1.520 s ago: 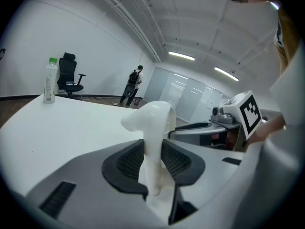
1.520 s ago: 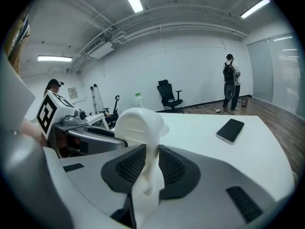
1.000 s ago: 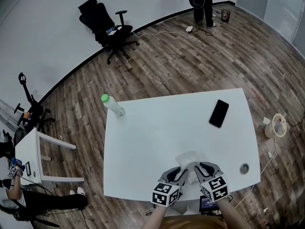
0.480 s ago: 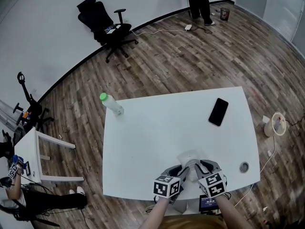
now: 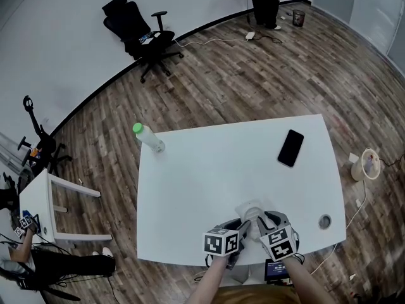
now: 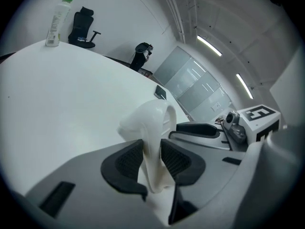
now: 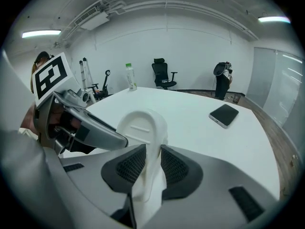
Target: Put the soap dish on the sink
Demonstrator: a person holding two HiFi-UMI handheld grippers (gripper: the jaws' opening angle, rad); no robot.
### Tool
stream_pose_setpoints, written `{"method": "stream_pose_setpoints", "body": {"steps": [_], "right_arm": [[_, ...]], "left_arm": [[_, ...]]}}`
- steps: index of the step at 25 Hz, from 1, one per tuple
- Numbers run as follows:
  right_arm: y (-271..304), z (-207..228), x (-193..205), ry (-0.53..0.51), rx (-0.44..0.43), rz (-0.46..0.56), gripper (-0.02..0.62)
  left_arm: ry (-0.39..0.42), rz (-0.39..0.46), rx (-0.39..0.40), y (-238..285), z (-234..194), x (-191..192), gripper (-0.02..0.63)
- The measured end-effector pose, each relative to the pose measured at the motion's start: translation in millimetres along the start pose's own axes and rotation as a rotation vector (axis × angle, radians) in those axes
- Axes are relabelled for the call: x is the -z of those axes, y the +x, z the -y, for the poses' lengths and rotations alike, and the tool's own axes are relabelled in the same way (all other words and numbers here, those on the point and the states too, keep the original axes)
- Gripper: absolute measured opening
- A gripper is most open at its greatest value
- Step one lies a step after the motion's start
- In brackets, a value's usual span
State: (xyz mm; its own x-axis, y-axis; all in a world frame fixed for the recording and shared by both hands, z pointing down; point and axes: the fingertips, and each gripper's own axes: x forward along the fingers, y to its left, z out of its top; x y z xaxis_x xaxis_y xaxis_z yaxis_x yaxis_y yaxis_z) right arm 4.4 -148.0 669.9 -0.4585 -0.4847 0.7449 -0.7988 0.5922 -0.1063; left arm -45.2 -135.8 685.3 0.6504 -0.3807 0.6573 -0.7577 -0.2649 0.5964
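The dish [image 5: 250,209] is at the near edge of the table [image 5: 209,170], right in front of the person, caught between the two grippers. Its long axis runs away from the person toward the table's far side, with the rounded end leading. In the right gripper view the dish [image 7: 143,128] stands on edge and rises out of the jaws, rounded end up, showing a flat face with two short ribs. In the left gripper view the dish [image 6: 151,128] shows its curved rim and hollow side, again rounded end up and away. Whether its lower end touches the table I cannot tell.

The left gripper [image 5: 242,225] has its jaws nearly together, both dark ribbed pads [image 6: 127,162] pressed on the thin white wall of the dish. The right gripper [image 5: 262,221] is closed just as narrowly, its pads [image 7: 176,167] clamped on the dish's other side. The two grippers sit side by side, angled in toward each other, tips almost meeting at the dish.

Farther out on the table, a phone [image 5: 291,148] lies near the far right corner and a green-capped bottle [image 5: 149,139] stands at the far left corner, both well apart from the dish.
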Motion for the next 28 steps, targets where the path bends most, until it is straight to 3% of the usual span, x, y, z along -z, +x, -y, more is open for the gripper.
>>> {"method": "stream_pose_setpoints", "body": {"steps": [14,28], "right_arm": [[6.9,-3.9,1.3,-0.083,0.071,-0.03,0.089],[8.2,-1.6,4.1,-0.082,0.084,-0.043,0.089]], "left_arm": [[-0.096,-0.062,0.046,2.4,-4.9,-1.8,0.12],[-0.151,-0.004,0.081,-7.8,-10.5,-1.4,0.12]]}}
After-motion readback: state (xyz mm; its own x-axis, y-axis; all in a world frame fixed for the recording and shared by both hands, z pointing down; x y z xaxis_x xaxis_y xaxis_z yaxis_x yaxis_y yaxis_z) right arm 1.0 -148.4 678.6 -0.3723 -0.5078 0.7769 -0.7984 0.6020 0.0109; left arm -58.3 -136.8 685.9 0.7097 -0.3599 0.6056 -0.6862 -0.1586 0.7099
